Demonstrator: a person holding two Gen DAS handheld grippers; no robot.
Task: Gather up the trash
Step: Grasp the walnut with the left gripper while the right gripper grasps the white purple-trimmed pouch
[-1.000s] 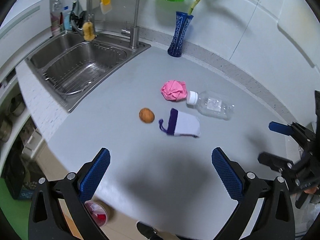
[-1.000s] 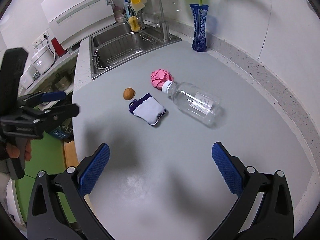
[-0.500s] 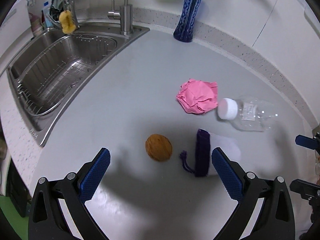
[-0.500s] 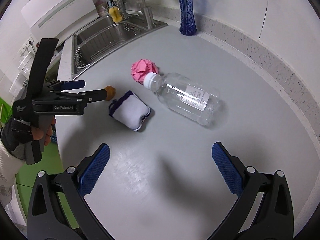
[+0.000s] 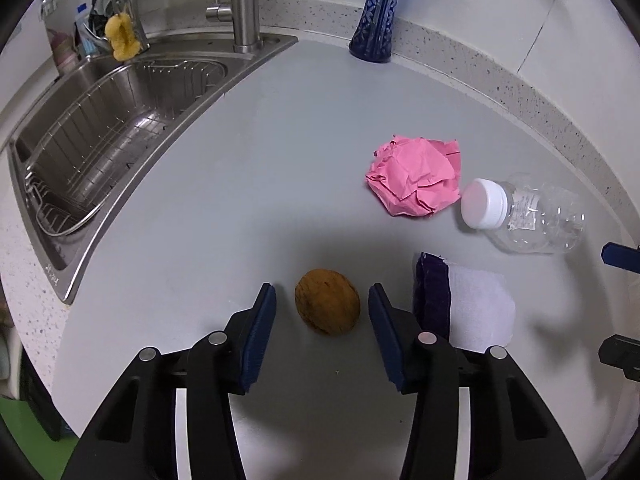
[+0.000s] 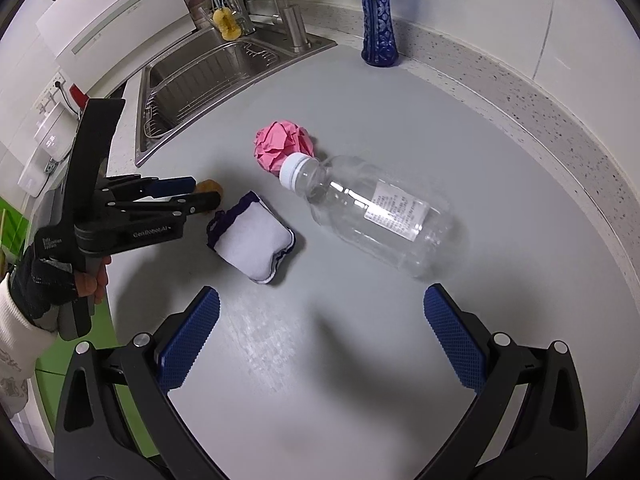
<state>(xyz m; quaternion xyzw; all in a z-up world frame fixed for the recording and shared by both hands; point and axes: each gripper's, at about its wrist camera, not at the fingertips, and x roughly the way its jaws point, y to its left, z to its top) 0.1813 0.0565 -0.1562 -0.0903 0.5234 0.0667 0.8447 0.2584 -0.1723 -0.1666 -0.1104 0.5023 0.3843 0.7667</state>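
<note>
A brown walnut (image 5: pixel 327 306) lies on the grey counter (image 5: pixel 256 184) between the two pads of my left gripper (image 5: pixel 322 307). The jaws are partly closed around it with small gaps on both sides. Seen from the right wrist, the left gripper (image 6: pixel 202 194) hides most of the walnut (image 6: pixel 211 186). Beside it lie a white and purple sock (image 5: pixel 464 312), a crumpled pink paper ball (image 5: pixel 416 178) and an empty clear bottle (image 5: pixel 528 216) with a white cap. My right gripper (image 6: pixel 320 336) is open and empty, hovering short of the sock (image 6: pixel 252 236) and the bottle (image 6: pixel 380 212).
A steel sink (image 5: pixel 104 120) with a wire rack and tap is at the left. A blue vase (image 5: pixel 378 8) stands at the back by the speckled wall edge. The counter's front edge drops off at the left toward a green floor (image 6: pixel 16 232).
My left gripper moved forward and down to the walnut and narrowed its jaws around it. My right gripper moved a little closer to the bottle and sock, still open.
</note>
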